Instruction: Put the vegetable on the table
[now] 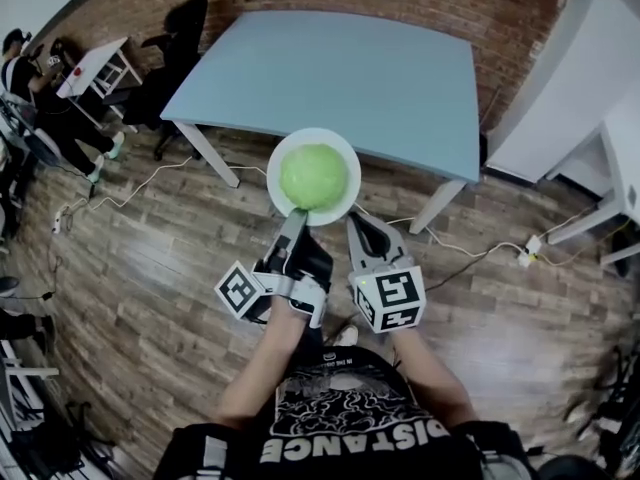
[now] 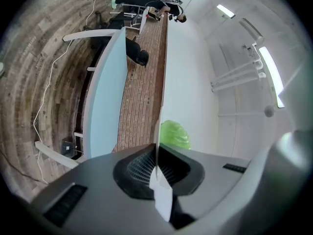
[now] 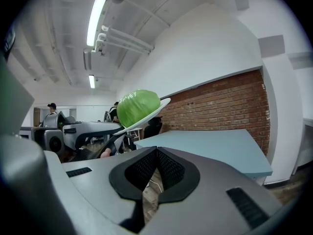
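A round green cabbage (image 1: 313,175) lies on a white plate (image 1: 346,150), held in the air over the wooden floor just in front of the light blue table (image 1: 340,78). My left gripper (image 1: 297,214) is shut on the plate's near rim. In the left gripper view the plate (image 2: 159,131) shows edge-on between the jaws of the left gripper (image 2: 156,153), with the cabbage (image 2: 174,135) beyond. My right gripper (image 1: 356,224) hangs just right of the plate, shut and holding nothing. In the right gripper view, the right gripper (image 3: 156,153) sits below the cabbage (image 3: 138,106) and plate (image 3: 160,105).
White cables (image 1: 150,183) and a power strip (image 1: 527,250) lie on the floor by the table legs. A black chair (image 1: 180,38) stands at the table's left end, beside a small white desk (image 1: 95,68) with people. White furniture (image 1: 580,98) and a brick wall (image 1: 500,18) stand on the right.
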A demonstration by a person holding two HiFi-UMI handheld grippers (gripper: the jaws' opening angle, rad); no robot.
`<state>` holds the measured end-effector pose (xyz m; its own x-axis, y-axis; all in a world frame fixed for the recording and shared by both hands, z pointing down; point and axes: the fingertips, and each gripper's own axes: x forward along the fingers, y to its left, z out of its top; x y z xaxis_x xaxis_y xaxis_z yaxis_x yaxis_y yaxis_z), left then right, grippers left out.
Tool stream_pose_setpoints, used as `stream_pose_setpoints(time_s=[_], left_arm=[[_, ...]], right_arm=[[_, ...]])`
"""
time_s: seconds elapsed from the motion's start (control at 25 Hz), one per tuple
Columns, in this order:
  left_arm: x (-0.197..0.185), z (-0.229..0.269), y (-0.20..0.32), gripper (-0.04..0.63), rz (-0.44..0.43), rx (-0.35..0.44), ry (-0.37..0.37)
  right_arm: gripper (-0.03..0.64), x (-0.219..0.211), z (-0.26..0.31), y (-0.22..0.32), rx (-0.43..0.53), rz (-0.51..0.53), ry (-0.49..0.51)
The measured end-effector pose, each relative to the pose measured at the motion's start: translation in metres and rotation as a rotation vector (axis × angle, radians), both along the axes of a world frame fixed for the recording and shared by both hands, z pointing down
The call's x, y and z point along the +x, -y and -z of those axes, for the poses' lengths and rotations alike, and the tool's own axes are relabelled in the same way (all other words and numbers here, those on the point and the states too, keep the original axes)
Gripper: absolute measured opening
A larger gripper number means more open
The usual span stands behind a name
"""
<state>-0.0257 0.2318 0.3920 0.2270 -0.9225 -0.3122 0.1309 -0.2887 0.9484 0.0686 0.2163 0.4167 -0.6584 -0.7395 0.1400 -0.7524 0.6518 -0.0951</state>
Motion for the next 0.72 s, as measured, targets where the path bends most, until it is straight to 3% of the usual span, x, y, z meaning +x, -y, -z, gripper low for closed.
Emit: stream_pose_setpoints(time_s=[0.72], left_arm=[[-0.038, -0.003, 0.064, 0.011, 0.001, -0.001, -0.029]], right_arm=[[0.008, -0.044, -0.002, 0.062, 0.011, 0.033, -0.027]])
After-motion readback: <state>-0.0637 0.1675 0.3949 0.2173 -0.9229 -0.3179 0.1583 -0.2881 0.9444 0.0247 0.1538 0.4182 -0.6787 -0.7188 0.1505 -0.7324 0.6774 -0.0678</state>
